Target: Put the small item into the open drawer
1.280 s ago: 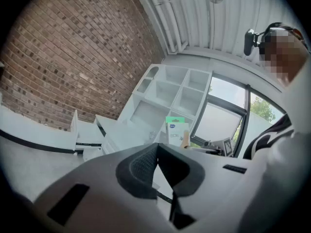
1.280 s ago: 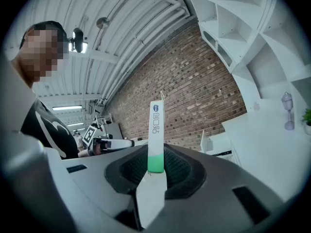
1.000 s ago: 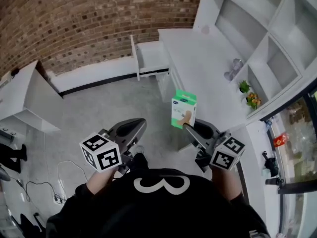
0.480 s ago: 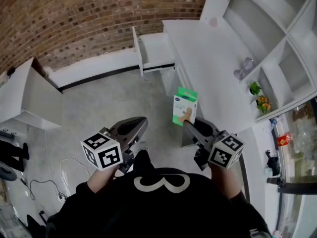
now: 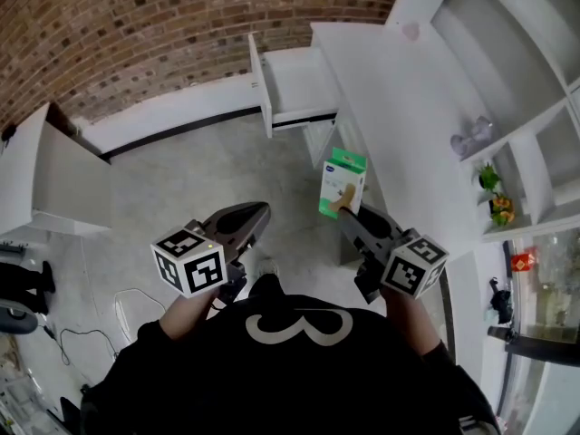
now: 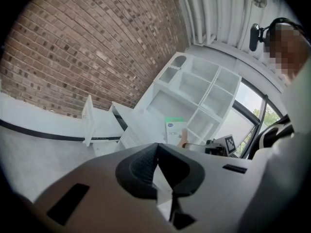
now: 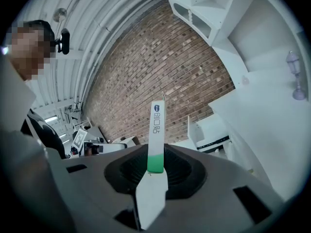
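Note:
The small item is a flat white and green box point(image 5: 343, 182), held upright over the grey floor. My right gripper point(image 5: 343, 210) is shut on its lower end. In the right gripper view the box point(image 7: 156, 130) stands edge-on between the dark pads, with the right gripper point(image 7: 156, 155) closed on its green end. The open white drawer point(image 5: 295, 83) juts out from the white desk point(image 5: 399, 125), ahead of the box and a little to its left; it also shows as the drawer point(image 7: 210, 131). My left gripper point(image 5: 257, 213) hangs over the floor, shut and holding nothing, its pads point(image 6: 143, 161) meeting.
White shelves point(image 5: 507, 89) rise along the desk's right side, with a clear glass piece point(image 5: 473, 139) and a small plant point(image 5: 490, 177). A brick wall point(image 5: 154, 34) runs behind the drawer. A white cabinet point(image 5: 50, 184) stands at the left. Cables point(image 5: 118, 306) lie on the floor.
The drawer and desk have slid lower and nearer in the head view as the person moves toward them. The box stays in the right gripper; both grippers keep their pose.

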### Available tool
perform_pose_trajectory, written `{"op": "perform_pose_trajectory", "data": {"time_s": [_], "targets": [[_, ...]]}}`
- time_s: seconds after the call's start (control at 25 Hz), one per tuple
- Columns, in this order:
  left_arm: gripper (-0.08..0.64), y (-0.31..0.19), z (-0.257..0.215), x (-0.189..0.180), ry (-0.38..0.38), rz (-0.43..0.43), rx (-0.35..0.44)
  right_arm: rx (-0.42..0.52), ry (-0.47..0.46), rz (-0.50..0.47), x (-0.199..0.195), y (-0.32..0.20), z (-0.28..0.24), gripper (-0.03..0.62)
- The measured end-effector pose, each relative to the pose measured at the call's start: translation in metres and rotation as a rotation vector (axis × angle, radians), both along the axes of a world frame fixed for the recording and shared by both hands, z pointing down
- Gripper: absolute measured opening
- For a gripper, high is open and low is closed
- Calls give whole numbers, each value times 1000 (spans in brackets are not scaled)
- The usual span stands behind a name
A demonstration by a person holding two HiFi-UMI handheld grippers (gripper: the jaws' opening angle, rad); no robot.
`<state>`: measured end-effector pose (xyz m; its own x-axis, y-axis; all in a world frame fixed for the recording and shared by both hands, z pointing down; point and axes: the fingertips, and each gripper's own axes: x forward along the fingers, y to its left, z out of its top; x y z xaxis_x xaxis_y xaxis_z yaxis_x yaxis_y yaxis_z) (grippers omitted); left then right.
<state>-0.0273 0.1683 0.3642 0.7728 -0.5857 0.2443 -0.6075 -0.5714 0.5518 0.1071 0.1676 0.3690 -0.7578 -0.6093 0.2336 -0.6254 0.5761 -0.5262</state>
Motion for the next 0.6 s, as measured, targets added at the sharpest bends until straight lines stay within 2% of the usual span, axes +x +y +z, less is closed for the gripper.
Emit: {"op": "perform_pose_trajectory", "data": {"time_s": [0.32,0.6], "targets": [[2,-59,-9,-35,22,18,29,25,50,50,-30,-58,-5,95],[2,-78,-11,-57,16,2,42,40,74,76,-44,-80,-5,95]]}}
